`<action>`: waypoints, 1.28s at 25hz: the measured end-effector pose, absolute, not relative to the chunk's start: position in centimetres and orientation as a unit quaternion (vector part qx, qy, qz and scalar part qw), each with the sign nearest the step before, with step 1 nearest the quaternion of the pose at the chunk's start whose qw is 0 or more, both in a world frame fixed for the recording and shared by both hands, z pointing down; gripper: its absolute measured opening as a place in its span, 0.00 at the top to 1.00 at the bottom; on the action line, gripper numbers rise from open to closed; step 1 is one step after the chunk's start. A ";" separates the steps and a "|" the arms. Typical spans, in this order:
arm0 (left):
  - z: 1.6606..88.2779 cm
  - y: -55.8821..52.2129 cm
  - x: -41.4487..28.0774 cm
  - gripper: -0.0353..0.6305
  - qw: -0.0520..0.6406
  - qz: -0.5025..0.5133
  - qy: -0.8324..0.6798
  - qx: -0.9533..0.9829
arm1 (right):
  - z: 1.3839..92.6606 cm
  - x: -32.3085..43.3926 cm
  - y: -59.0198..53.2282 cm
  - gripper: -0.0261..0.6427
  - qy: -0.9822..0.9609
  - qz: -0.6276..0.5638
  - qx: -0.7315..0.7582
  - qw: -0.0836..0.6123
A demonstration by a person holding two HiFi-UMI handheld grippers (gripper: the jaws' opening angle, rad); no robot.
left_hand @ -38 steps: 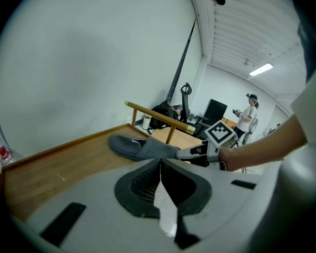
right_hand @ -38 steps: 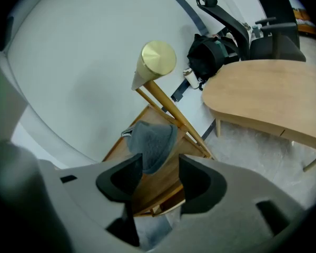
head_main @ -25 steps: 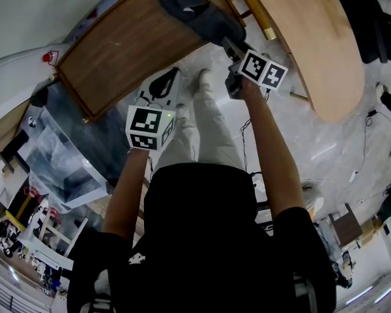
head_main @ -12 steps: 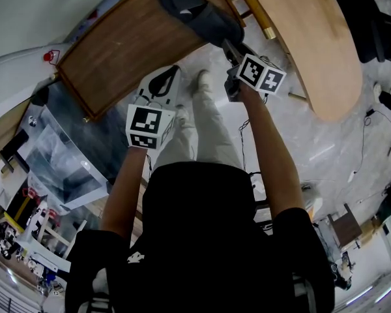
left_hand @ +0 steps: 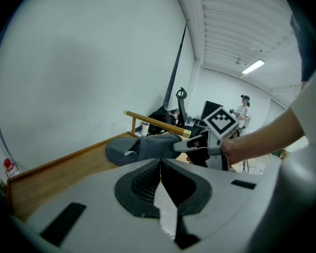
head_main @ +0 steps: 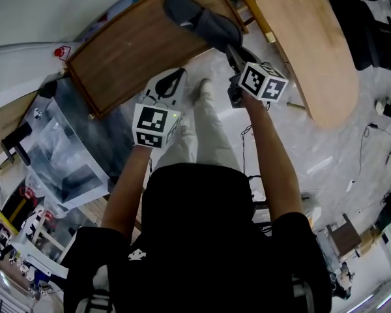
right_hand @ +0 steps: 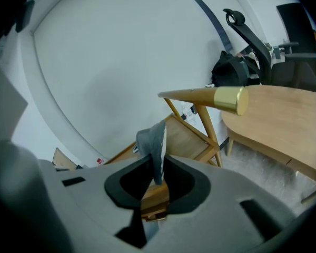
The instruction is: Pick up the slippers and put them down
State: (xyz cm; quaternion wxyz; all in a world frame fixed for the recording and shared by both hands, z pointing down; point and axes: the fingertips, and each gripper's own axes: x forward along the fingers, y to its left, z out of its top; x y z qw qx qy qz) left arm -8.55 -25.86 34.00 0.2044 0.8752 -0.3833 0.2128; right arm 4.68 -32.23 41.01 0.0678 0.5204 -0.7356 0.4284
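A grey slipper (head_main: 202, 19) is over the near edge of a wooden board (head_main: 130, 51), toe pointing away. My right gripper (head_main: 233, 52) holds its heel end; the jaws are closing, and the slipper's edge (right_hand: 154, 141) stands pinched between the pads. From the left gripper view, the slipper (left_hand: 142, 147) hangs level above the board with the right gripper (left_hand: 187, 145) at its near end. My left gripper (head_main: 173, 75) hovers lower left of it, apart from the slipper. Its (left_hand: 160, 167) pads meet with nothing between them. No second slipper is in view.
A rounded wooden table (head_main: 313, 44) stands at the right, with a gold-tipped wooden rod (head_main: 254, 12) between it and the board. A clear plastic box (head_main: 65, 155) sits at the left. The person's legs and shoes (head_main: 202, 87) stand on the pale floor below the grippers.
The right gripper has risen slightly with the slipper's heel end in its jaws. The left gripper has also lifted a little.
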 end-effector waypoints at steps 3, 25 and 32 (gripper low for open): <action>33.0 -25.8 -8.6 0.94 0.199 0.202 -0.388 0.877 | 39.7 4.3 -31.8 0.88 -0.744 0.412 0.520 0.079; 26.5 -20.9 -11.4 0.94 0.144 0.162 -0.413 0.885 | 29.5 4.8 -25.0 0.88 -0.781 0.307 0.537 0.079; 23.8 -18.3 -11.9 0.94 0.131 0.142 -0.411 0.891 | 25.6 4.0 -21.2 0.88 -0.795 0.255 0.544 0.082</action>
